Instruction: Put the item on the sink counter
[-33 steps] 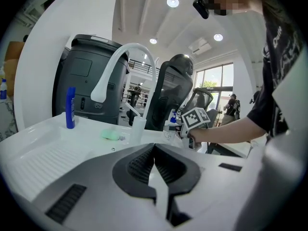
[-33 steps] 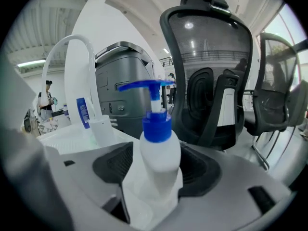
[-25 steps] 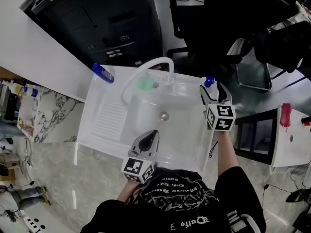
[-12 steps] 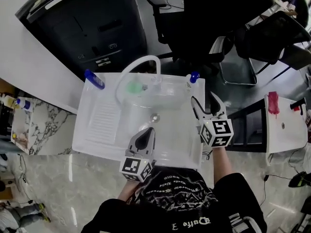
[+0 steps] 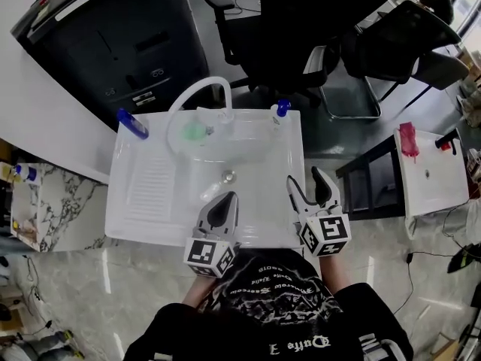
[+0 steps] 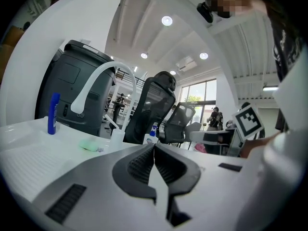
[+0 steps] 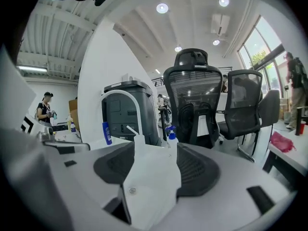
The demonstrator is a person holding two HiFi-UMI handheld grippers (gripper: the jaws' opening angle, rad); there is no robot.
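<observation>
A small bottle with a blue cap (image 5: pixel 279 112) (image 7: pixel 171 133) stands on the back right corner of the white sink counter (image 5: pixel 289 145). My right gripper (image 5: pixel 305 177) (image 7: pixel 155 151) hangs well short of it, over the counter's near right part. It is open, its jaws have just been closing a little, and nothing is between them. My left gripper (image 5: pixel 227 200) (image 6: pixel 154 150) is shut and empty over the basin's near edge. A blue bottle (image 5: pixel 132 123) (image 6: pixel 53 113) stands at the back left, and a green lump (image 5: pixel 195 132) (image 6: pixel 90 145) lies beside the white faucet (image 5: pixel 197 90).
A white squeeze bottle (image 5: pixel 225 115) (image 7: pixel 137 136) stands by the faucet's base. The ribbed drainboard (image 5: pixel 152 183) is at the left. Black office chairs (image 5: pixel 301 28) and a dark cabinet (image 5: pixel 120 36) stand behind the sink. A white side table (image 5: pixel 432 173) with a red item is at the right.
My right gripper has drawn back from the blue-capped bottle toward the near edge, and the bottle stays standing in the back corner. The left gripper has barely shifted.
</observation>
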